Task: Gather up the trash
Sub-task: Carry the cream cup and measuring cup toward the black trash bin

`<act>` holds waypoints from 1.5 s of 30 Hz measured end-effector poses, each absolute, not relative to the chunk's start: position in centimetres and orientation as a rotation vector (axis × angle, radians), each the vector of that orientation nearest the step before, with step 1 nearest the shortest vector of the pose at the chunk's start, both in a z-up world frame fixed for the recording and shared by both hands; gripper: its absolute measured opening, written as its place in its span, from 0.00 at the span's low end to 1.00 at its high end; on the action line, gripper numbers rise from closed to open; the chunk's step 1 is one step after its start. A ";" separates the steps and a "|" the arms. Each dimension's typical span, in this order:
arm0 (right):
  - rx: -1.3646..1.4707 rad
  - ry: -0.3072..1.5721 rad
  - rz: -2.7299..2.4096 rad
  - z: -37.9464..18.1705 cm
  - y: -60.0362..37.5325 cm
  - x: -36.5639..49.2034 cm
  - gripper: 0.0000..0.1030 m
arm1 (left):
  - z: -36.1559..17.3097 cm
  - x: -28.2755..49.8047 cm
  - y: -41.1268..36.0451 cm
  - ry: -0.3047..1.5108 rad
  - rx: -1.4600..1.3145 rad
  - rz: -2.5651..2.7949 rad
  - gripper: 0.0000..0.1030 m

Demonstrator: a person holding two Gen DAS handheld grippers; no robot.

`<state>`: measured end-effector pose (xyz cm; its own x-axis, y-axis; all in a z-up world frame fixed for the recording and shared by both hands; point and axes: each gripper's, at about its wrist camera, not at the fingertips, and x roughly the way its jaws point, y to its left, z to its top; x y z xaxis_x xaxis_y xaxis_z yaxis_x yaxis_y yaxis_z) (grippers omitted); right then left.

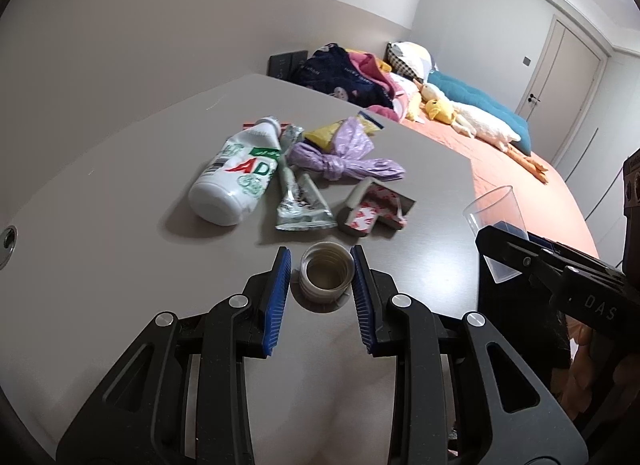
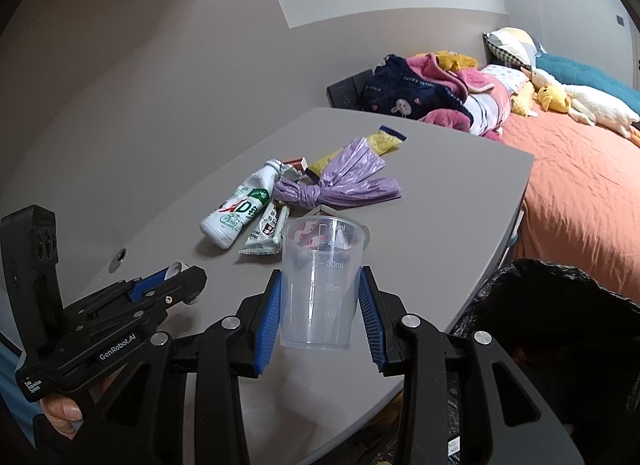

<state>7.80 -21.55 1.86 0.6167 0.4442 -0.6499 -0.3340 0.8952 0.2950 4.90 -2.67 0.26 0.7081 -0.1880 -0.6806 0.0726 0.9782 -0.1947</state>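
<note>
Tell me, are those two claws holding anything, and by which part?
Left gripper pinches a bottle cap by its sides. Right gripper clamps a clear measuring cup by its lower walls.

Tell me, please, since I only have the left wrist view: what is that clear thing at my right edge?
Observer: It is a clear measuring cup with printed volume marks, held upright between the right claw pads.
Operator: Thank you. Is anything waiting on that side for the trash?
Observer: Yes, a black trash bag sits open just past the table edge, to the right of the cup.
Operator: And how does my left claw look from there?
Observer: The left claw is seen side-on, gripping a small whitish cap that pokes out at its tip, lifted off the table.
</note>
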 end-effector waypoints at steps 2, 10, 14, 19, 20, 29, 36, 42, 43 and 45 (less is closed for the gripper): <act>0.150 0.779 0.448 2.2 -22.0 7.3 0.38 | 0.5 4.7 -3.1 0.766 -0.155 -0.154 0.29; 0.154 0.743 0.439 3.7 -23.7 5.4 0.38 | 1.7 3.4 -4.8 0.738 -0.149 -0.182 0.29; 0.158 0.721 0.432 4.4 -24.8 4.3 0.38 | 2.3 2.7 -5.7 0.724 -0.143 -0.199 0.29; 0.155 0.704 0.422 5.0 -25.9 3.1 0.38 | 2.7 1.9 -7.0 0.715 -0.131 -0.220 0.29; 0.155 0.700 0.419 5.2 -26.2 2.8 0.38 | 2.8 1.7 -7.2 0.714 -0.130 -0.223 0.29; 0.160 0.678 0.402 5.6 -28.1 1.0 0.38 | 3.2 0.5 -9.4 0.709 -0.120 -0.261 0.29; 0.166 0.671 0.376 5.6 -29.9 -0.2 0.38 | 3.2 -0.1 -11.4 0.704 -0.102 -0.293 0.29; 0.173 0.669 0.351 5.5 -31.5 -0.8 0.38 | 3.0 -0.1 -13.1 0.709 -0.093 -0.319 0.29; 0.176 0.668 0.345 5.5 -31.8 -0.9 0.38 | 3.0 -0.1 -13.5 0.709 -0.089 -0.325 0.29; 0.181 0.666 0.337 5.5 -32.4 -1.0 0.38 | 3.1 -0.1 -13.9 0.710 -0.086 -0.332 0.29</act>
